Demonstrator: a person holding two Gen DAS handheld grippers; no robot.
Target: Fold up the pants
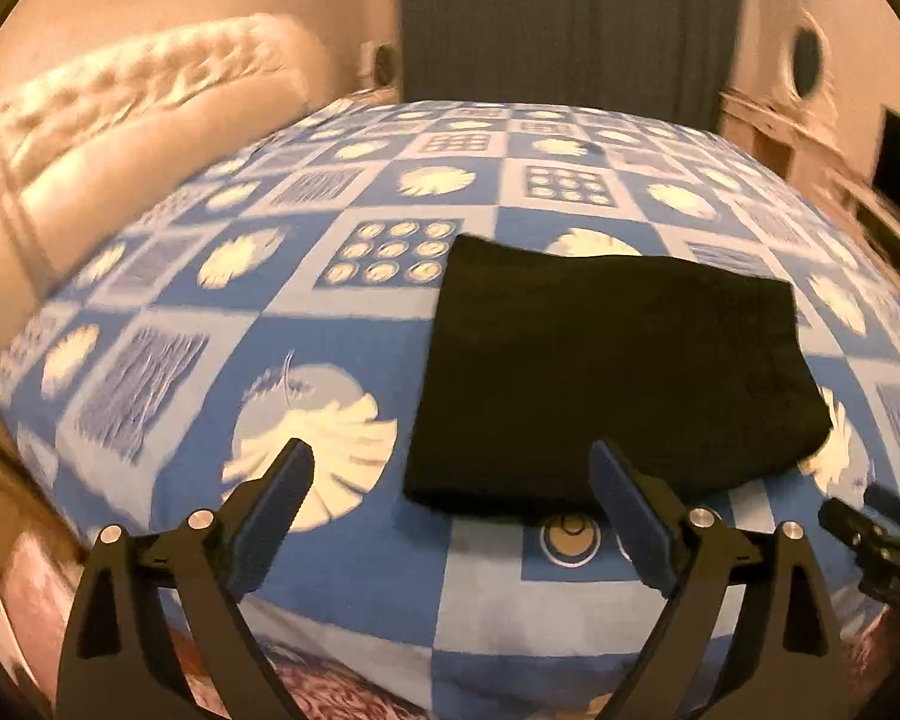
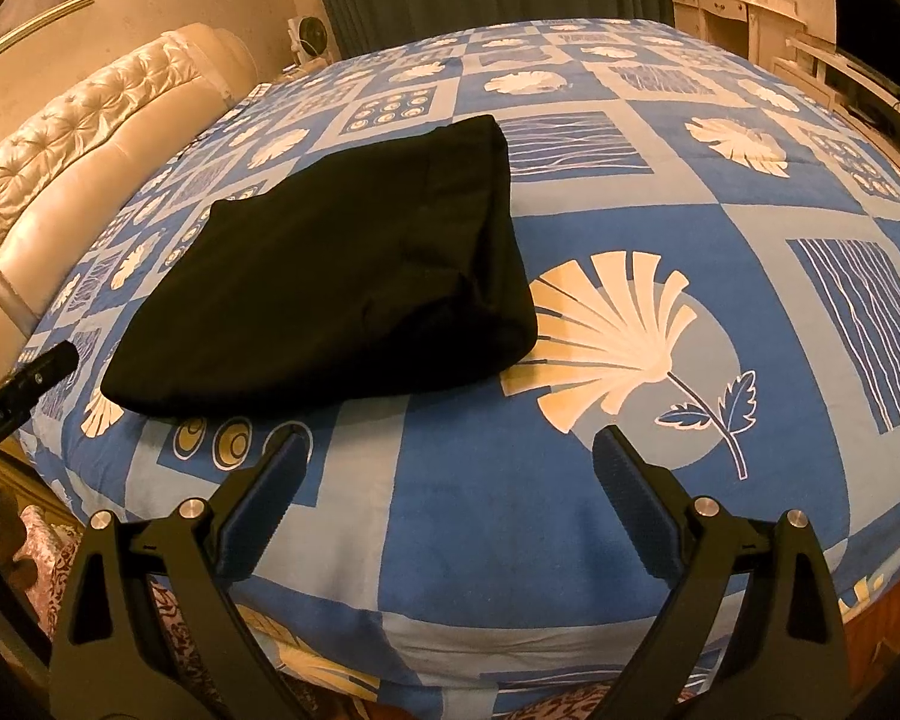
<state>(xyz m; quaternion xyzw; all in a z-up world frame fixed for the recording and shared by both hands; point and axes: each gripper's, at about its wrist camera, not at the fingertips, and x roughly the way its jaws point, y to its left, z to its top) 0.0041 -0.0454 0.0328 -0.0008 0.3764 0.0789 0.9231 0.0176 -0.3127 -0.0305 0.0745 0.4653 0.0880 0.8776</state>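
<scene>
Black pants (image 2: 330, 276) lie folded, soft and limp, on the bed (image 2: 570, 510), best pinched at an edge, while the left gripper (image 1: 450, 480) and right gripper (image 2: 450, 468) both gape empty.

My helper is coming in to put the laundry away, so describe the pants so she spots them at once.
Start at the bed with the blue patterned cover. Near its front edge lies a flat, folded rectangle of cloth: the pants. They are the only plain black thing on the bed and touch neither open gripper.
</scene>
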